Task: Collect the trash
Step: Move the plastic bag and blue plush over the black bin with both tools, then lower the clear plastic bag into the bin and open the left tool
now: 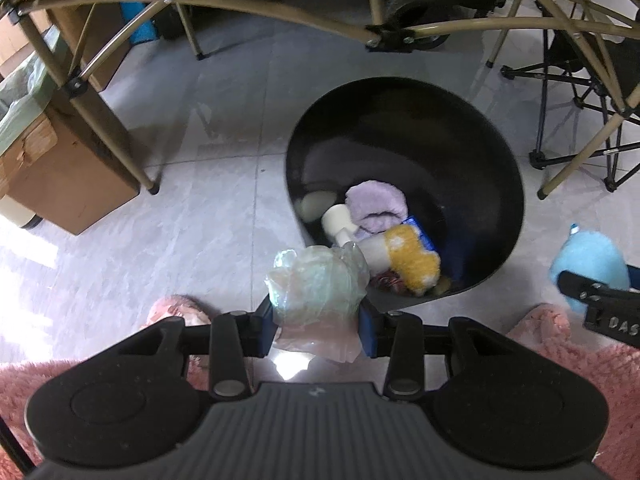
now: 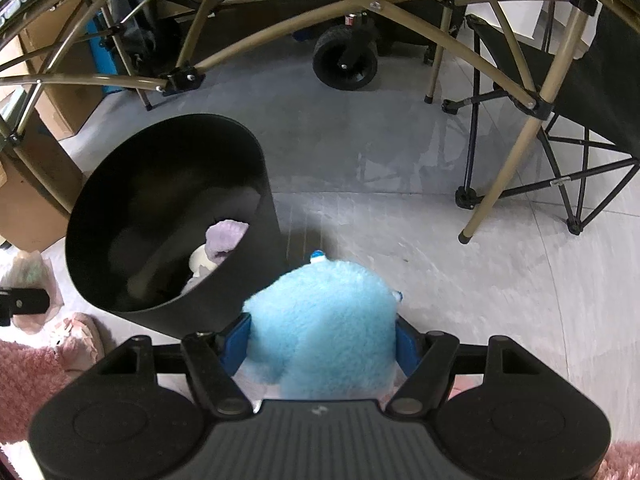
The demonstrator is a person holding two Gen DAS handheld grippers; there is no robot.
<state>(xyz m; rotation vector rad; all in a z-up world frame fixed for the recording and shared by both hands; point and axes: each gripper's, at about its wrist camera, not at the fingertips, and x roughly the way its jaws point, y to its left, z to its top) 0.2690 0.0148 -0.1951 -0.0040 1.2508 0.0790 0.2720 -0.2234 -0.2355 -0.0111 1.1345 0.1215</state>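
left tool clamped, right tool clamped

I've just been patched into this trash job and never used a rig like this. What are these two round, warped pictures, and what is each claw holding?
Each picture comes from a fisheye camera mounted on a hand-held two-finger gripper, looking forward along its fingers; a person carries one in each hand. The left gripper is shut on a crumpled clear plastic bag, just at the near rim of a black bin standing on the tiled floor. Inside the bin lie a purple fluffy item, a yellow fluffy item and a white bottle. The right gripper is shut on a blue fluffy item, beside the bin. Folding table legs stand behind.
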